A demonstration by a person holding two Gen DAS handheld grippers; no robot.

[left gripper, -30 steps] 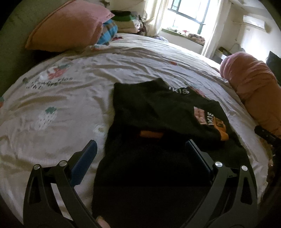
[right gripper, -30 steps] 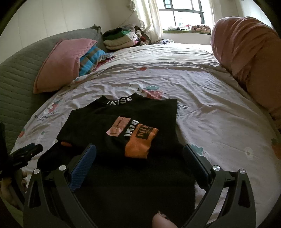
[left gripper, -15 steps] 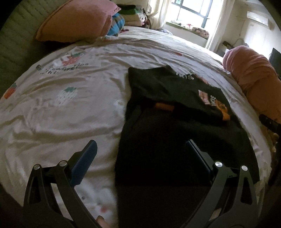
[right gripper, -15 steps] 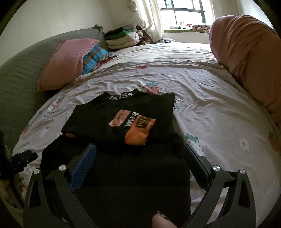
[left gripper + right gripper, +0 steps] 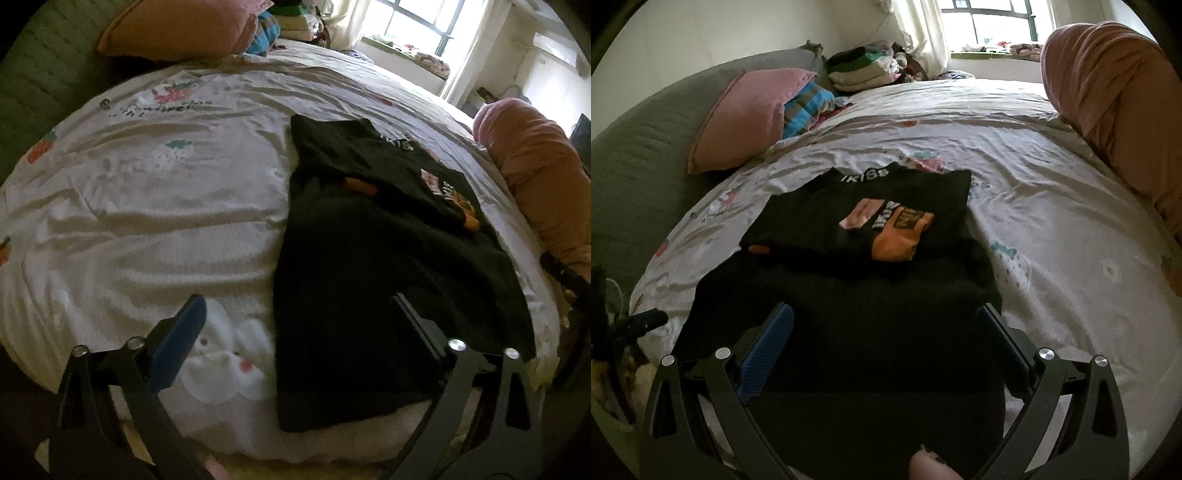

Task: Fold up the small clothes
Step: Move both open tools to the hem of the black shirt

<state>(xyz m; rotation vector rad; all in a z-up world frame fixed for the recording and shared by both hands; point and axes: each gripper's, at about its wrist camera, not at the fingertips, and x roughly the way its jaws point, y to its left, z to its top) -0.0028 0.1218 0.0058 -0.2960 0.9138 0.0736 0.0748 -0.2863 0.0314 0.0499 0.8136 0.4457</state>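
Black T-shirt (image 5: 849,317) spread on the strawberry-print sheet (image 5: 1052,229), long axis 6-to-12, near hem under the wide-open, empty right gripper (image 5: 884,323); at 2 o'clock from the equally wide, empty left gripper (image 5: 295,314).

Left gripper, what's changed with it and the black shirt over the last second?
The left gripper has backed off toward the near bed edge and shifted left: the black shirt's near hem now shows, and its left finger is over bare sheet. The right gripper also eased back. Both stayed open, holding nothing; the shirt's fold is unchanged.
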